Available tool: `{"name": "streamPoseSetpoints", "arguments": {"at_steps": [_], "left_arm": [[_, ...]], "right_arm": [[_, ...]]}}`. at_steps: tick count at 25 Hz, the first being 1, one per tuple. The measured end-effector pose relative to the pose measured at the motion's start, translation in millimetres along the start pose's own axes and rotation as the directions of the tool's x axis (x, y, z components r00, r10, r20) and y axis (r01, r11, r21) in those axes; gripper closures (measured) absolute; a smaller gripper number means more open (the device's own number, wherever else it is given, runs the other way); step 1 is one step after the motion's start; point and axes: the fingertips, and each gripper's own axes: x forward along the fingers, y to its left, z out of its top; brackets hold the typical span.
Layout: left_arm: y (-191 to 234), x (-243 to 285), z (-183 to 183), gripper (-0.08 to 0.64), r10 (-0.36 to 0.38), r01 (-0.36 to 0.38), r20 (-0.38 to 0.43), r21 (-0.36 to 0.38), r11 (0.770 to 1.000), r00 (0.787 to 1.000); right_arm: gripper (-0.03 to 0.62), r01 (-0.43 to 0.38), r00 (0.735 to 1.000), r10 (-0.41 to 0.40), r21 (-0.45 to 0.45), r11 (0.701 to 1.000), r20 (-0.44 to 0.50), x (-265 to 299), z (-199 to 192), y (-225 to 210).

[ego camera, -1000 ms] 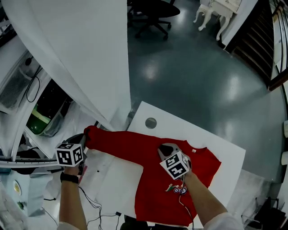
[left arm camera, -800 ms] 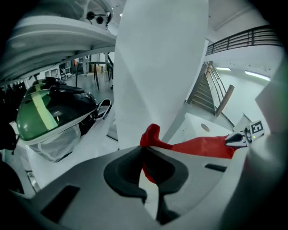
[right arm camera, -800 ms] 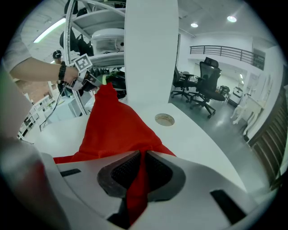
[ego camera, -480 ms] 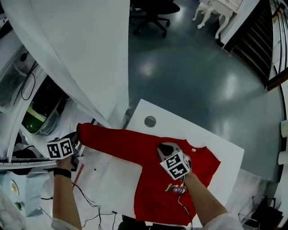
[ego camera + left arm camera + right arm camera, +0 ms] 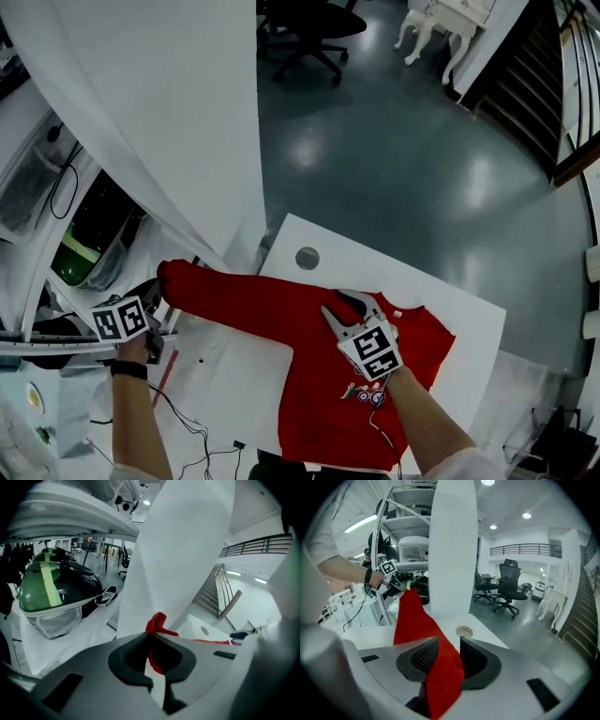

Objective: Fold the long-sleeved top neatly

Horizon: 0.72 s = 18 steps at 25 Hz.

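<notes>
Item: red long-sleeved top (image 5: 323, 394). Soft, light, limp. It is lying on the white table (image 5: 356, 258), its sleeve (image 5: 244, 300) stretching toward ten o'clock.

My left gripper (image 5: 152, 644) is pinching the cuff tight.

My right gripper (image 5: 443, 656) has just been opening, with shoulder cloth lying loosely between its jaws.

Best holds, I reckon: cuff and shoulder seam.

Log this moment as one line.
left gripper: shut on sleeve cuff | right gripper: jaws just opening, red top between them | sleeve: stretched sideways, unfolded

**Operator and hand-held grippers: external features**
The left gripper (image 5: 159, 284) and the right gripper (image 5: 339, 307) each had a light-grey shell, dark ribbed pads (image 5: 423, 659) and a white cube (image 5: 375, 349) bearing black square markers. The person wore white sleeves (image 5: 466, 465) and a black wristband (image 5: 129, 369).
</notes>
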Motion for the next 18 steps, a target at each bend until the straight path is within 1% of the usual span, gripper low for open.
{"name": "streamPoseSetpoints", "arguments": {"at_steps": [5, 7, 13, 16, 18], "left_arm": [[-30, -17, 15, 0.538, -0.034, 0.033, 0.034, 0.033, 0.999, 0.999], [-50, -24, 23, 0.538, -0.059, 0.057, 0.051, 0.045, 0.997, 0.997], [-115, -39, 35, 0.538, -0.140, 0.136, 0.064, 0.065, 0.989, 0.988], [-155, -43, 39, 0.538, -0.191, 0.184, 0.070, 0.089, 0.979, 0.979], [-184, -43, 39, 0.538, -0.224, 0.216, 0.062, 0.115, 0.970, 0.973]], "right_arm": [[0.437, 0.015, 1.000, -0.015, 0.008, 1.000, -0.006, -15, -7, -7], [0.436, 0.017, 0.999, -0.017, 0.020, 1.000, -0.032, -23, -18, -8], [0.437, 0.026, 0.999, -0.024, 0.036, 0.999, -0.048, -54, -37, -13], [0.437, 0.049, 0.998, -0.047, 0.047, 0.998, -0.031, -73, -47, -22], [0.437, 0.064, 0.997, -0.061, 0.062, 0.996, -0.036, -88, -56, -28]]}}
